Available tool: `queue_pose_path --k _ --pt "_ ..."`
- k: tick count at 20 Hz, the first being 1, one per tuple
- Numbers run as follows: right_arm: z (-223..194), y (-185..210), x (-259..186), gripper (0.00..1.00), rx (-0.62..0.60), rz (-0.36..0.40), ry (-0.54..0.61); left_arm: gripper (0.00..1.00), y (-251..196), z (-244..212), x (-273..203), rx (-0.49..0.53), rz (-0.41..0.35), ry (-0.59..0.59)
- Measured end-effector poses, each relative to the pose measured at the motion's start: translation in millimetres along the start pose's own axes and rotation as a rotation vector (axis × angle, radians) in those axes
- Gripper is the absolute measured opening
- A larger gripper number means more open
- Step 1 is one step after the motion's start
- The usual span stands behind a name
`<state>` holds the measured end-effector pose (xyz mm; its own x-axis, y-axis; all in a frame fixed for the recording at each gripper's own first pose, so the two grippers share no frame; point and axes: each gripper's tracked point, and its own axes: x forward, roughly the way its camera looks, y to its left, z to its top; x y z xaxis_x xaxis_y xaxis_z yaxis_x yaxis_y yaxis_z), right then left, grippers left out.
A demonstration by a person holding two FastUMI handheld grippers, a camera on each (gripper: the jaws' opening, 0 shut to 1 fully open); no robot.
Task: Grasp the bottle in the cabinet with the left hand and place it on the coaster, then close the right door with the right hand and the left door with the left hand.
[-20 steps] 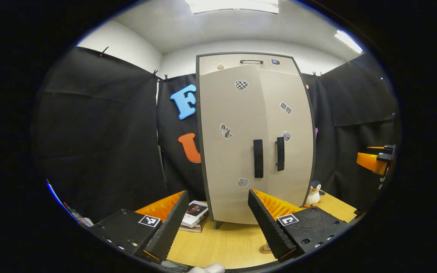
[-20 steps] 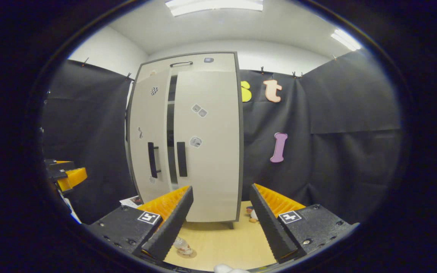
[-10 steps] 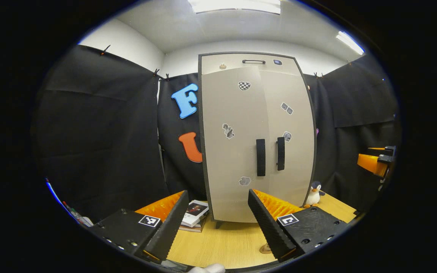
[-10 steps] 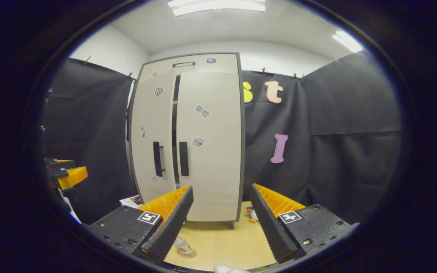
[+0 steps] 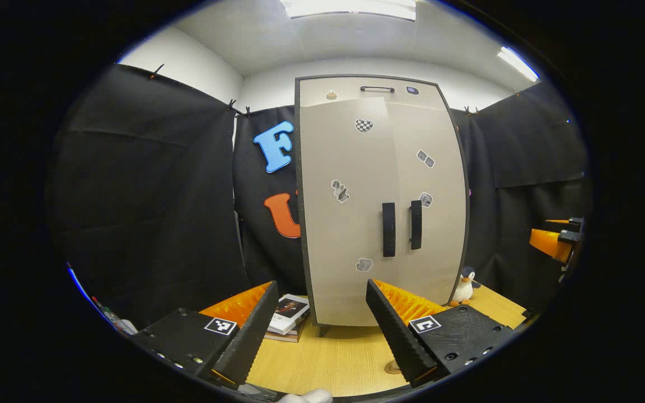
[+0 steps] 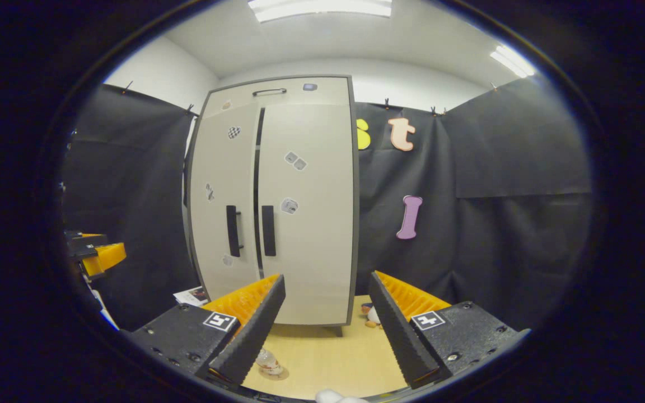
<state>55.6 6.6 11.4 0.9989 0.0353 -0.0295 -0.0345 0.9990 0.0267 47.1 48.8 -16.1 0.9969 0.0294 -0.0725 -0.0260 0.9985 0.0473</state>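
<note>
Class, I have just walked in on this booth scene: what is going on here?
A person holds two grippers in front of a cabinet on a wooden table. Both grippers, left and right, are open and hold nothing. The bottle already stands on its coaster. The right door looks shut; a narrow dark gap remains beside the left door.

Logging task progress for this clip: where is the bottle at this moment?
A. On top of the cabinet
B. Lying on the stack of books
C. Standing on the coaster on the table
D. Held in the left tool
C: in the right gripper view the bottle stands on the coaster on the table, below the open right tool.
</note>
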Motion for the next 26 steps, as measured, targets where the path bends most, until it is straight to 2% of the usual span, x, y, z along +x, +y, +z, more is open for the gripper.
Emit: queue_pose_path --k 26 --pt "-3.9 17.9 10.5 0.98 -0.001 0.007 0.002 0.96 9.3 -2.9 9.5 -0.005 -0.012 0.011"
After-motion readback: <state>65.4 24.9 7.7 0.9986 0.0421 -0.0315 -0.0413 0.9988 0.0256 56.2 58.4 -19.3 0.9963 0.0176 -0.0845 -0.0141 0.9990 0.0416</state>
